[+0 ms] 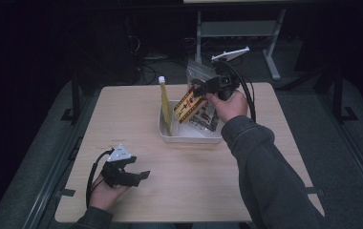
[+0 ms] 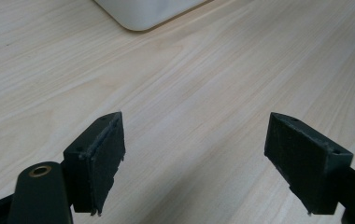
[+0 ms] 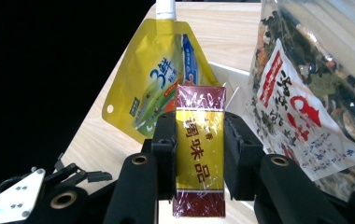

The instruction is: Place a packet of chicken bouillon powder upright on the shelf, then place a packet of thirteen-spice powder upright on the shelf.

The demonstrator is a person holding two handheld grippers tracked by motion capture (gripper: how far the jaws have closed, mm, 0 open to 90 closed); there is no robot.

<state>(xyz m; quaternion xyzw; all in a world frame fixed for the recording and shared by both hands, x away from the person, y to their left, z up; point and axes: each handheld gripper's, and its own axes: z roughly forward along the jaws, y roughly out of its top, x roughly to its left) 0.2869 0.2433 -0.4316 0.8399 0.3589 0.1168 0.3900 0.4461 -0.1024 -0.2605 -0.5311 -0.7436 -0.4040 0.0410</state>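
Ideally, with the right gripper (image 3: 199, 140) clamping the seasoning box (image 3: 200, 154), lift straight up, clearing the tray (image 1: 189, 136), while the left gripper (image 2: 194, 163) idles wide.

The seasoning box (image 3: 199, 150) wears glossy, crinkled clear film, the yellow spout pouch (image 3: 159, 81) is shiny plastic, the clear bag (image 3: 306, 93) glossy, the table (image 2: 189, 79) matt pale woodgrain, the bin (image 1: 189, 136) smooth white plastic.

A yellow spouted pouch (image 1: 165, 102) stood upright in the white tray (image 1: 189, 137), a clear printed bag (image 3: 306, 93) beside it, on the wooden table (image 1: 194, 176).
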